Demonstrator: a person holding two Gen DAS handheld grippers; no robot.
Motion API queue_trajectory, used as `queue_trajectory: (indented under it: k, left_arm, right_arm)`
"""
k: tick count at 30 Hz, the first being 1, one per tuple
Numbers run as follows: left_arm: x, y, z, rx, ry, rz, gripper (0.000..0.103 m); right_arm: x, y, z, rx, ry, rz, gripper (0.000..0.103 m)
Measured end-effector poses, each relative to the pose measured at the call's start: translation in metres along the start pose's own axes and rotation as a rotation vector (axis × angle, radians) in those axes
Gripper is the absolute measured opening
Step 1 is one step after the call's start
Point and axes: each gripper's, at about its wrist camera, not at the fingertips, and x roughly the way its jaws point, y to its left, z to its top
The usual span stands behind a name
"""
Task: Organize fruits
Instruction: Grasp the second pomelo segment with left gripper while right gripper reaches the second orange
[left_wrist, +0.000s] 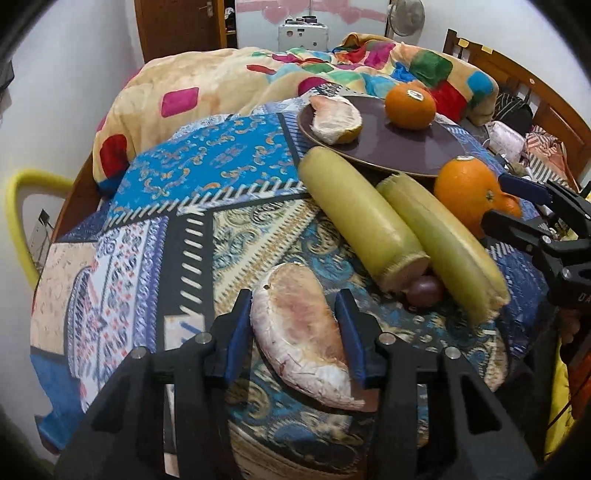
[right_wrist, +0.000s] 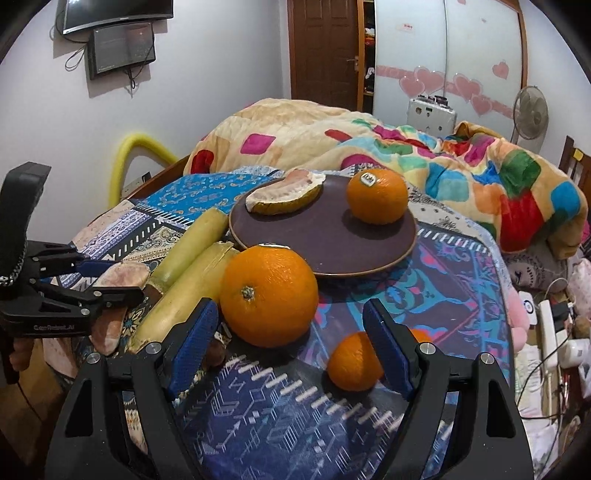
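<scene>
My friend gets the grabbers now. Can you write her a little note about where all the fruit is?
Left gripper: closed on the pomelo piece lying on the bedspread.
Right gripper: open and empty, with the big orange just ahead and the small orange by its right finger.
Done: one pomelo piece and one orange sit on the brown plate.
Left: the gripped pomelo piece, both loose oranges, two sugarcane pieces and a small dark fruit beside them are off the plate.
</scene>
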Motion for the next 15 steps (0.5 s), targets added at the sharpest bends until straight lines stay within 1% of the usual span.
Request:
queue_trajectory:
  k: [6, 8, 11, 12, 13, 14, 15]
  left_arm:
    - [0.004, 0.012, 0.005, 0.002, 0.000, -0.017, 0.046]
    - [0.004, 0.015, 0.007, -0.026, 0.018, -0.023, 0.047]
    - [0.002, 0.015, 0.007, -0.047, 0.031, -0.006, 0.052]
    - [0.001, 0.015, 0.006, -0.047, 0.028, 0.010, 0.055]
    - [0.000, 0.015, 0.004, -0.046, 0.027, 0.019, 0.056]
    - [0.000, 0.014, 0.002, -0.046, 0.026, 0.025, 0.056]
    - [-0.002, 0.013, -0.001, -0.046, 0.024, 0.032, 0.056]
  right_arm:
    - [0.010, 0.005, 0.002, -0.008, 0.010, -0.005, 0.078]
    - [0.013, 0.005, 0.003, -0.014, 0.013, -0.008, 0.078]
    - [0.014, 0.008, 0.004, -0.025, 0.010, -0.018, 0.078]
    - [0.013, 0.008, 0.003, -0.028, 0.007, -0.014, 0.076]
    - [0.013, 0.009, 0.004, -0.029, 0.007, -0.007, 0.075]
    - [0.012, 0.010, 0.004, -0.029, 0.006, 0.005, 0.071]
    - [0.011, 0.010, 0.003, -0.031, 0.006, 0.016, 0.064]
